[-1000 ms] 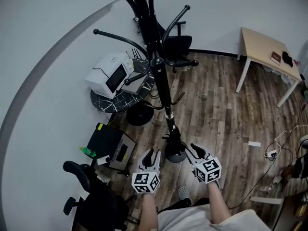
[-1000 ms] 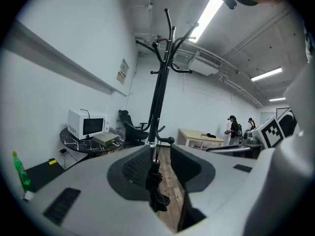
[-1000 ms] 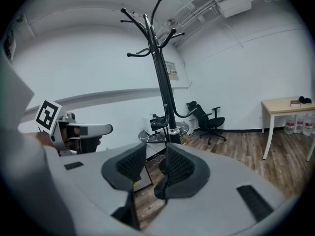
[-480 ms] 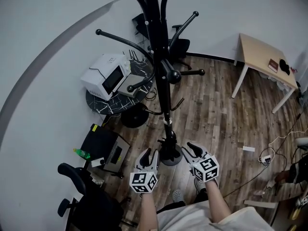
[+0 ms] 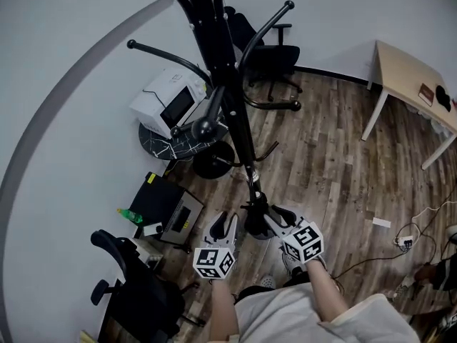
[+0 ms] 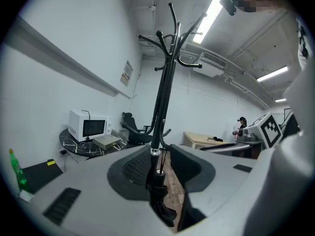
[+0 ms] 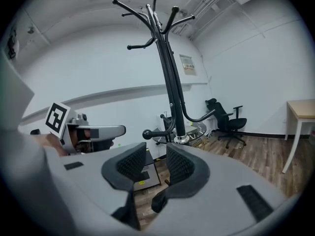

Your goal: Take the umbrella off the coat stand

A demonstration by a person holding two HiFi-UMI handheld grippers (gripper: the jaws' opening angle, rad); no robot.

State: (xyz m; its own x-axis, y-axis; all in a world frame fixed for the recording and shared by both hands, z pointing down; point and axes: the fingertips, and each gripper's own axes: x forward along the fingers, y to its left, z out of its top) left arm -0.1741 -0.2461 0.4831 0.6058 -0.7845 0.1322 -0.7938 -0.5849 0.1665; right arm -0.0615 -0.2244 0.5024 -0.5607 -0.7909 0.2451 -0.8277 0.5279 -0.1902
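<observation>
A tall black coat stand point(image 5: 232, 98) rises from a round base on the wood floor. Low on its pole hangs a folded black umbrella point(image 5: 255, 199), below a silver ring; in the left gripper view the umbrella point(image 6: 159, 191) shows straight ahead between the jaws, just past their tips. My left gripper point(image 5: 226, 226) point(image 6: 160, 170) is open, a little left of the umbrella. My right gripper point(image 5: 275, 215) point(image 7: 155, 163) is open too, empty, close to the stand's foot on its right. The stand's pole point(image 7: 172, 92) fills the middle of the right gripper view.
A white microwave point(image 5: 171, 98) sits on a round dark table point(image 5: 158, 143) behind the stand. A black box point(image 5: 168, 209), green bottle point(image 5: 128, 214) and office chair point(image 5: 136, 284) are at left. Another chair point(image 5: 268, 52) and a wooden desk point(image 5: 414, 70) stand farther off. Cables point(image 5: 407, 241) lie right.
Both grippers have come closer to the stand's lower pole; the right one now sits beside the base. The head view has shifted, so the stand leans differently in the picture.
</observation>
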